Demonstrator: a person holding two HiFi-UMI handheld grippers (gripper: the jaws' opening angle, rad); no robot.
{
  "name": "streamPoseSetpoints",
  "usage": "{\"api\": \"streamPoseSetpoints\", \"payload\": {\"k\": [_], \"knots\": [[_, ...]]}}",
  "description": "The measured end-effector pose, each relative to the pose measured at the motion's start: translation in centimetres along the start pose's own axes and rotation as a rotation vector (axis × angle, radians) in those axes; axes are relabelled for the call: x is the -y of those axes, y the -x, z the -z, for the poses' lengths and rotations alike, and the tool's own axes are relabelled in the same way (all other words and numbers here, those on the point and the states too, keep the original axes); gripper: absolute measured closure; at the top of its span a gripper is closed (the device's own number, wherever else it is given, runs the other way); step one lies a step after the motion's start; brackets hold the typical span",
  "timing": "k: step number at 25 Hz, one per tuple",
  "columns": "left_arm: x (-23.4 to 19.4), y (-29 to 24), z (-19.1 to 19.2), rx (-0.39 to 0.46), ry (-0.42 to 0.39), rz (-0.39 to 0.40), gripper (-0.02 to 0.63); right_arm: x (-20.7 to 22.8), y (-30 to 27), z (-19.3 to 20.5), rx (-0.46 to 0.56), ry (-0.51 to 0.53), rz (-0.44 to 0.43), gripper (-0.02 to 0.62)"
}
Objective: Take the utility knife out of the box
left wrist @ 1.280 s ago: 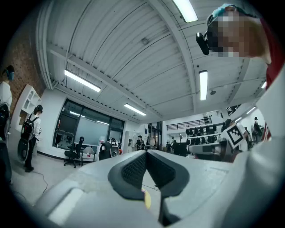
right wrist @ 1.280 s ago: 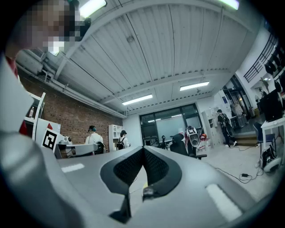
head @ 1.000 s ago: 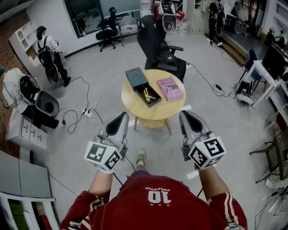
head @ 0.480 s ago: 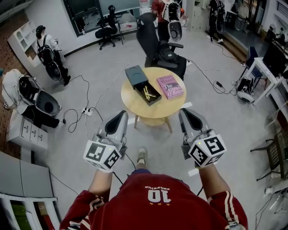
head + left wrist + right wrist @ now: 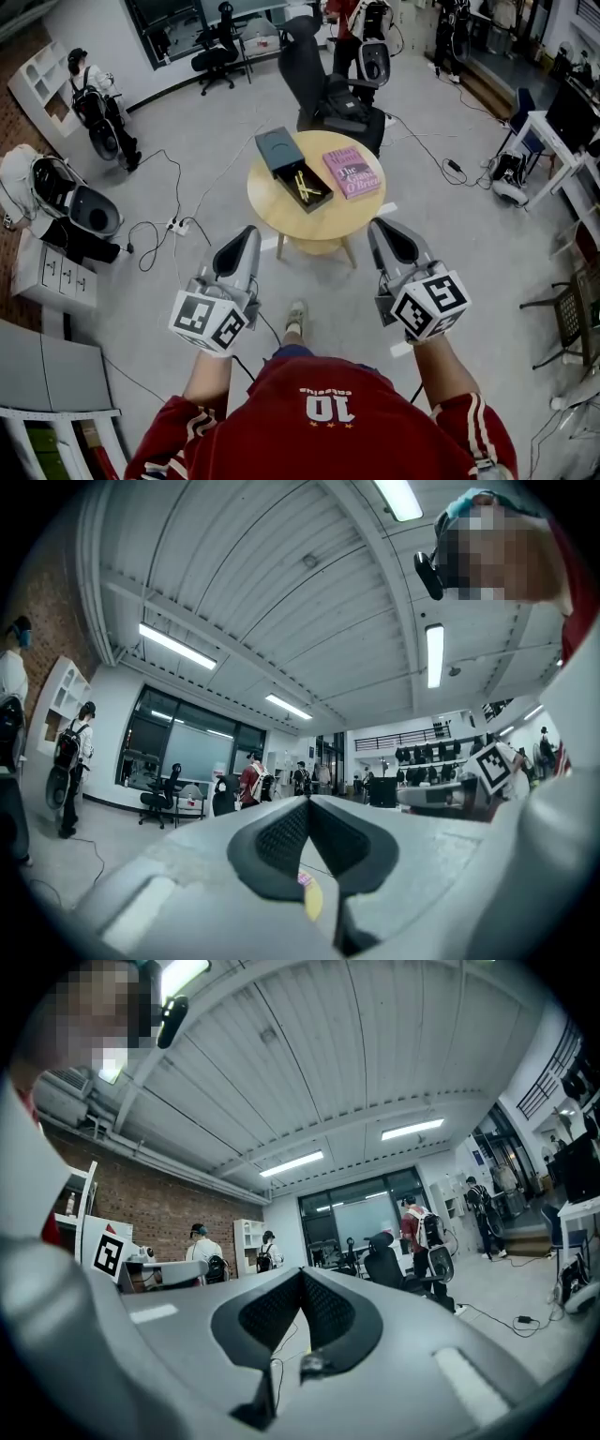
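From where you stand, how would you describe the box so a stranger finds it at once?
Look at the round wooden table in the middle of the grey floor. Two things lie on it: the box is the long dark one on the left, with a yellow tool inside, beside a pink book.

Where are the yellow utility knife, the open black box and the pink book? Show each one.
Yellow utility knife (image 5: 304, 186): head view, middle of its body.
Open black box (image 5: 279, 150): head view, flat dark part beside the knife.
Pink book (image 5: 353, 172): head view, centre of its cover.
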State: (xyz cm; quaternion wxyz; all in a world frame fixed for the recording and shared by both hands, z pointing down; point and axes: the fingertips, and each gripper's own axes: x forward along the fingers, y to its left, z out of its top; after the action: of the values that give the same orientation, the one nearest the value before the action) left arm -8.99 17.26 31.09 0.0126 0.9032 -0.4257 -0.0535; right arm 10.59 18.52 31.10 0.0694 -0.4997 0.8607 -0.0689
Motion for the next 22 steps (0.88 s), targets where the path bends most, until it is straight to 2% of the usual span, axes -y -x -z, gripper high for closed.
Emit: {"api": "streamPoseSetpoints", "payload": {"k": [11, 22], "knots": [[-1.9, -1.0, 1.6, -0.025, 0.026, -0.018, 0.603, 1.1, -2.0, 2.0, -0.05, -0.023, -0.011, 0.594], [-6.5, -5.0, 2.1, -0.028, 0.055, -0.008, 0.603, 2.7, -7.2, 3.1, -0.125, 0.018, -0.016, 0.594]]}}
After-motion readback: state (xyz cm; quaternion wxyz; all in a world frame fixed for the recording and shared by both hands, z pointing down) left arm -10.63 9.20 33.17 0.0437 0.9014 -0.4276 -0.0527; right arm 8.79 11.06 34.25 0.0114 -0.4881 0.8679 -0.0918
